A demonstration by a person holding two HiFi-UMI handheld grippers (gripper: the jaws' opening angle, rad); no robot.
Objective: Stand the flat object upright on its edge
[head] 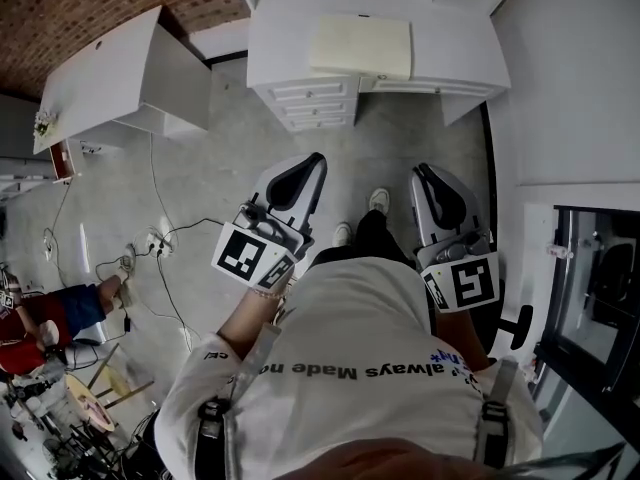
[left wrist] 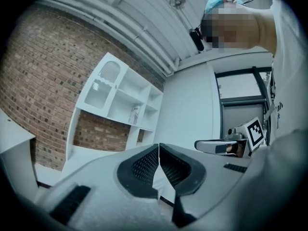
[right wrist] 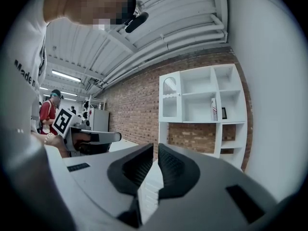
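A pale yellow flat object (head: 360, 46) lies flat on the white desk (head: 470, 63) ahead of me. Both grippers are held close to the person's chest, well short of the desk, and point towards it. My left gripper (head: 314, 158) is shut with nothing between its pads; in the left gripper view its jaws (left wrist: 159, 146) meet at the tips, aimed up at a wall shelf. My right gripper (head: 420, 171) is likewise shut and empty, with its jaws (right wrist: 155, 147) together. Each gripper shows from the side in the other's view: the right gripper (left wrist: 216, 146) and the left gripper (right wrist: 96, 137).
The desk has a drawer unit (head: 305, 103) underneath. A second white table (head: 110, 78) stands at the left, with cables (head: 150, 243) on the floor near it. A person in red (head: 40, 318) is at the far left. A white shelf unit (right wrist: 202, 100) hangs on the brick wall.
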